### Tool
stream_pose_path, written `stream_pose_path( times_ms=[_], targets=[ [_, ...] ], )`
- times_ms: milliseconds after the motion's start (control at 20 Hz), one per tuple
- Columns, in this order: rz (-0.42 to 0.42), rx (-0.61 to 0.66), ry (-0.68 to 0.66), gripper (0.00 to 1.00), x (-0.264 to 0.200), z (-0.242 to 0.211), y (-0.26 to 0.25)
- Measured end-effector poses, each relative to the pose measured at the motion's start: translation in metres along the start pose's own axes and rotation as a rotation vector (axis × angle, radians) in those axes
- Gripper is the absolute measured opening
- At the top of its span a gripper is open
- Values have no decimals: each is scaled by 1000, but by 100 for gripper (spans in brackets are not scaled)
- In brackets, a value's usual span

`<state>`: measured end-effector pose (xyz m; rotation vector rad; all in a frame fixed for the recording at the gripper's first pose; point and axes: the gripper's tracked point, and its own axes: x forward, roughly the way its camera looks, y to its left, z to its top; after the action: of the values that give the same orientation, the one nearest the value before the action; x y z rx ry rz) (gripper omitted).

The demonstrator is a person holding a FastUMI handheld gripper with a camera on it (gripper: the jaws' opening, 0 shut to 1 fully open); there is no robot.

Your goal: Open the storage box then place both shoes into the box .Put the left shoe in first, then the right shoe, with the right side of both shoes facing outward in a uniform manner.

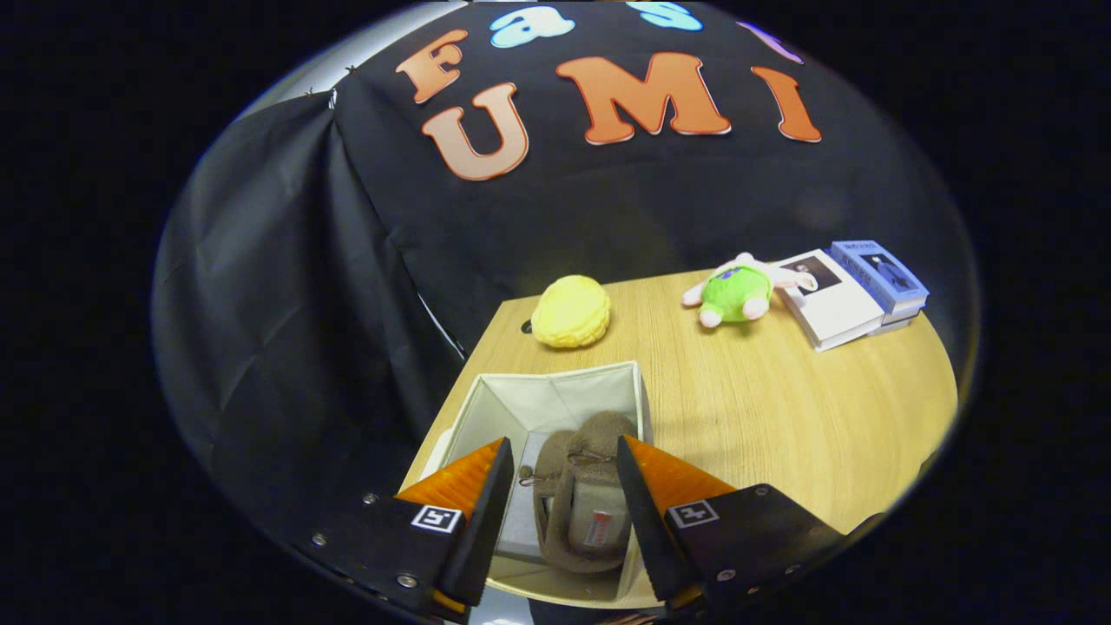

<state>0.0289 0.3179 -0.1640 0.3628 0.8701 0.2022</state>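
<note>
I count one brown shoe (580,495) inside one storage box (555,391); beyond the box, two plush toys (570,311) and two books (833,299).

brown shoe (577,486), cream storage box (555,391), orange-fingered gripper (555,486).

The tool (560,486) angles downward, its two orange fingers (460,477) spread apart — black inner pads facing each other across a wide gap. Neither pad appears to press on anything, though the fisheye view leaves contact hard to judge.
</note>
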Motion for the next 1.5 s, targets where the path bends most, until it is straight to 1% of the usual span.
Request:
stream_pose_path(
  times_ms=[100,200,350,500,650,800,1000,1200,1350,1500],
  targets=[
    [-9,-41,-70,80,-23,16,-7],
    [-1,-76,-136,86,-45,31,-14],
    [26,-116,-232,90,-79,49,-31],
    [32,-174,-331,93,-111,68,-60],
    [13,-246,-415,94,-144,79,-95],
    [-47,-311,-513,95,-176,96,-133],
    [-57,-319,-632,95,-219,107,-163],
    [-141,-359,-764,96,-256,122,-197],
    [-180,-383,-818,96,-276,125,-213],
    [-192,-359,-862,97,-291,128,-224]
  ],
)
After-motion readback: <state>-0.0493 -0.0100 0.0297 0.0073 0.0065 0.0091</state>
